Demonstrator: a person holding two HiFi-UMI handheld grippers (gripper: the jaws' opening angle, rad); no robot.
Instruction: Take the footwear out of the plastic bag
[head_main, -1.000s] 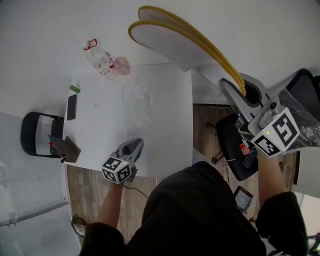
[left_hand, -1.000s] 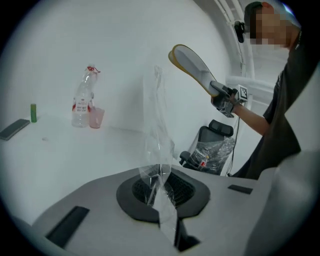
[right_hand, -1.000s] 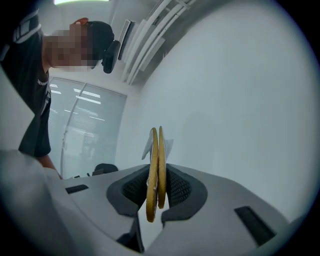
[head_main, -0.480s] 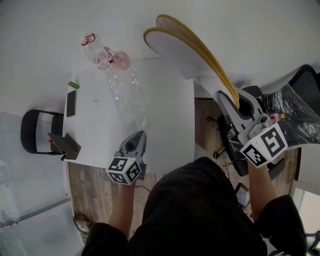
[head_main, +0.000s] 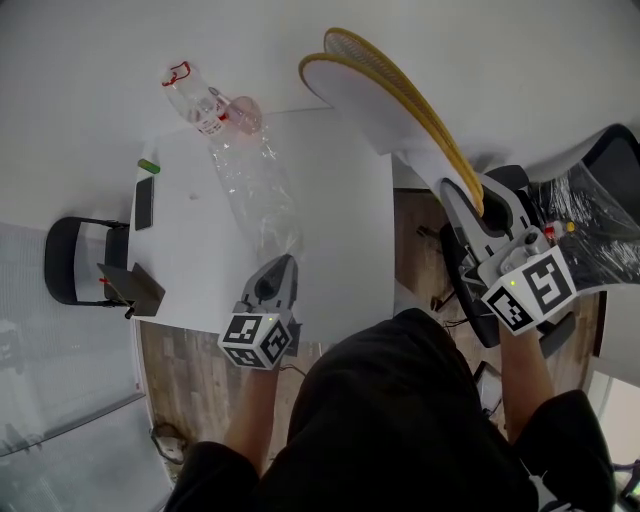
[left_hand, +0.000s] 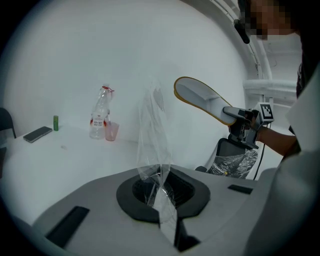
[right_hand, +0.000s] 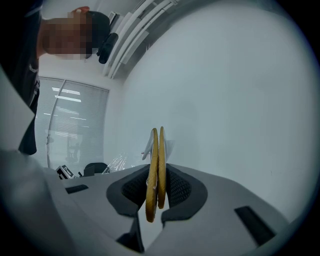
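Two slippers (head_main: 375, 95), white with yellow soles and pressed flat together, were clamped at the heel end between the jaws of the right gripper (head_main: 470, 200). They hung in the air and reached from it toward 10 o'clock, over the far right corner of the white table (head_main: 345, 230). The slippers were outside the plastic bag (head_main: 250, 185) and well apart from it. The left gripper (head_main: 284, 260), at the table's near edge, had its jaws pinched tight on one end of the clear bag. From there the bag stretched toward 11 o'clock across the tabletop. At the table's far left corner, about 11 o'clock from the left gripper, stood a clear bottle (head_main: 195, 100) with a pink cup (head_main: 245, 117) just beside it. A dark phone (head_main: 144, 205) lay along the left edge, toward 9 o'clock.
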